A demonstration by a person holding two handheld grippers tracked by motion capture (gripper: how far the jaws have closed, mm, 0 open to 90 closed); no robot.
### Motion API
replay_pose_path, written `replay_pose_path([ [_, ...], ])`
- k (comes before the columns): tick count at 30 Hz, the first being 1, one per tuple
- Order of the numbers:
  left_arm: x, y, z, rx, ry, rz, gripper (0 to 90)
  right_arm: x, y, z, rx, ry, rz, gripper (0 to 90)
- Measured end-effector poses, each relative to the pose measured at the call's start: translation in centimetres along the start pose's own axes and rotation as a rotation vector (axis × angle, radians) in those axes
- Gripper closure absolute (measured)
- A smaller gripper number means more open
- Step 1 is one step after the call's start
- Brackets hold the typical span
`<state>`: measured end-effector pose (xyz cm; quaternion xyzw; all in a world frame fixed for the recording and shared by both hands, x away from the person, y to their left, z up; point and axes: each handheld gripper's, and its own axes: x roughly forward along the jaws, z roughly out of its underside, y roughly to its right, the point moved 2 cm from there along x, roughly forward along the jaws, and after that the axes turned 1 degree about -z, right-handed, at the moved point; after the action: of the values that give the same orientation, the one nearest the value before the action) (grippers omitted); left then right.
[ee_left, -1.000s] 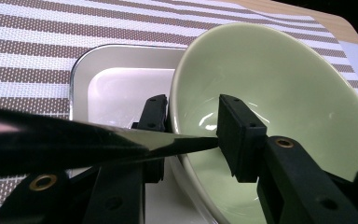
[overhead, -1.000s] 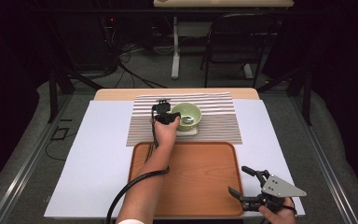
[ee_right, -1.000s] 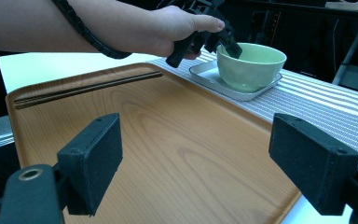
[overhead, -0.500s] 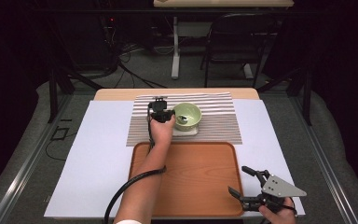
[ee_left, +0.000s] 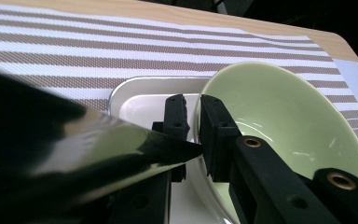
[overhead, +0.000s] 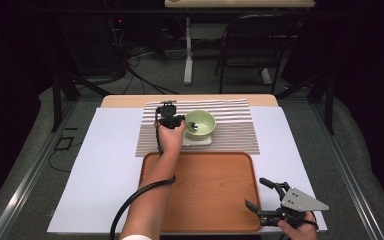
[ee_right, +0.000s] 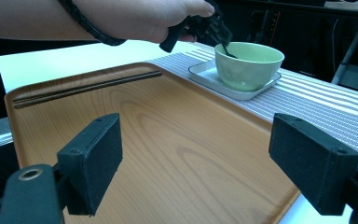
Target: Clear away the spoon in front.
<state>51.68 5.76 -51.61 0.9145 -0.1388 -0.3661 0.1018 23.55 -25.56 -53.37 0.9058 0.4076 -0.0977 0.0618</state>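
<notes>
1. My left gripper (ee_left: 193, 135) has just been closing; its jaws now pinch the bowl (overhead: 200, 123) rim.
2. The bowl sits on its plate (ee_right: 214, 79), not lifted yet.
3. My right gripper (overhead: 267, 200) waits open beside the tray (overhead: 200, 200).

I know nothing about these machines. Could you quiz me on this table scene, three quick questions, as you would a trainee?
1. True or false: the green bowl stands on the wooden tray.
2. What do the left tongs have between them? A) the bowl's rim B) a corner of the striped mat C) nothing
3. Fill in: the right tongs, over the tray's near corner, are ___.

Key
1. False: it stands on a small white dish on the striped mat.
2. A: the jaws have just been closing, one inside the rim and one outside.
3. Open, with nothing between them.
</notes>
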Motion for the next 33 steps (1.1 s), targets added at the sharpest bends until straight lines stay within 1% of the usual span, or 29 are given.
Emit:
replay_pose_path([
  [9,-0.8,-0.5,-0.9,0.004,0.033,0.008,81.5,0.0,0.0,0.0,0.001,0.000,0.000,16.7],
  [11,-1.0,-0.5,-1.0,0.007,0.032,0.010,81.6,0.0,0.0,0.0,-0.001,-0.001,0.000,16.8],
  [13,-1.1,-0.6,-1.2,0.007,0.034,0.021,81.6,0.0,0.0,0.0,0.002,-0.001,-0.001,16.7],
  [16,-1.5,-0.6,-1.5,0.012,0.037,0.018,81.6,0.0,0.0,0.0,0.001,0.000,0.000,16.7],
  [20,-2.0,-0.4,-1.9,0.020,0.036,0.029,81.7,0.0,0.0,0.0,0.001,-0.001,0.000,16.7],
  [24,-2.3,-0.4,-2.2,0.031,0.033,0.031,81.7,0.0,0.0,0.0,0.002,-0.001,0.000,16.8],
  [33,-3.2,-0.3,-2.9,0.051,0.037,0.059,82.1,0.0,0.0,0.0,0.003,-0.002,0.000,16.8],
])
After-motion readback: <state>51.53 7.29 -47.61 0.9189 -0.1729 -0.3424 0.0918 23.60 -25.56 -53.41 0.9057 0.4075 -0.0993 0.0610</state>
